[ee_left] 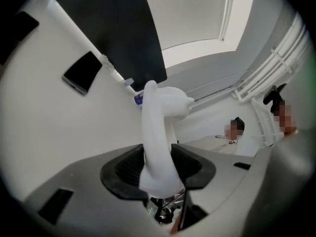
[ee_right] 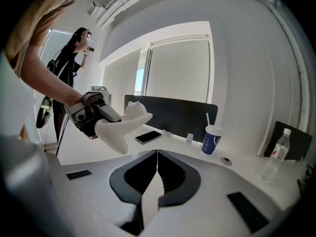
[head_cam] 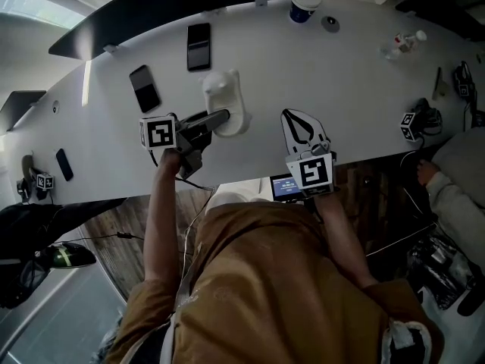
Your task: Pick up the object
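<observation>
The object is a white moulded figure (head_cam: 226, 98) with a broad base and a curved neck. My left gripper (head_cam: 206, 123) is shut on it. In the left gripper view its neck (ee_left: 158, 132) stands between the two black pads (ee_left: 127, 168), which press on both sides. In the right gripper view the figure (ee_right: 121, 126) hangs tilted in the air above the white table (head_cam: 341, 82), the left gripper (ee_right: 90, 112) behind it. My right gripper (head_cam: 292, 115) rests near the table's front edge with its jaws shut (ee_right: 157, 153) and nothing between them.
Two dark phones (head_cam: 198, 45) (head_cam: 144, 88) lie beyond the figure, a third (head_cam: 64, 164) at the far left. A paper cup with a straw (head_cam: 305, 3) and a water bottle (head_cam: 403, 44) stand at the back. Another marker-cube gripper (head_cam: 415, 123) and a person's sleeve (head_cam: 458, 184) are at the right.
</observation>
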Motion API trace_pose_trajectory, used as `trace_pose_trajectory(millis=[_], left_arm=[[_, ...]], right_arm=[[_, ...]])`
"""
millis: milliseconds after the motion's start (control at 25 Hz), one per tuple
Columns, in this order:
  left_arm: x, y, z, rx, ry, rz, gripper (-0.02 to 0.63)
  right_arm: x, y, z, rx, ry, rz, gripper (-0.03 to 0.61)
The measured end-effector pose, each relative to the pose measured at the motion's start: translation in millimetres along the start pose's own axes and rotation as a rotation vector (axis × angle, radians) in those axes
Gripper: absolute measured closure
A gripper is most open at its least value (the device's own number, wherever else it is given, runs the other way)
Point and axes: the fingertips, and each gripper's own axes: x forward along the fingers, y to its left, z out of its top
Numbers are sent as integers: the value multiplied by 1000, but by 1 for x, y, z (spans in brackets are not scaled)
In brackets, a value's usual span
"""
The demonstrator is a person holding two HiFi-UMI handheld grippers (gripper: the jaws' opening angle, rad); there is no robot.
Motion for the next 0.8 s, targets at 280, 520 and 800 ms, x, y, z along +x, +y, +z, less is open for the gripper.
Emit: trace_pose_trajectory(millis=[280,520,800], left_arm=[[-8,-22,-13,49,-84,19,436],[-12,-41,-11,130,-152,48,436],[-28,-75,7,320,-299,100,437]], right_arm=[[-17,-7,12,10,-39,-35,568],[-30,-16,25,1,-120,-59,568],[-49,-23,47,20,-138,-95,568]])
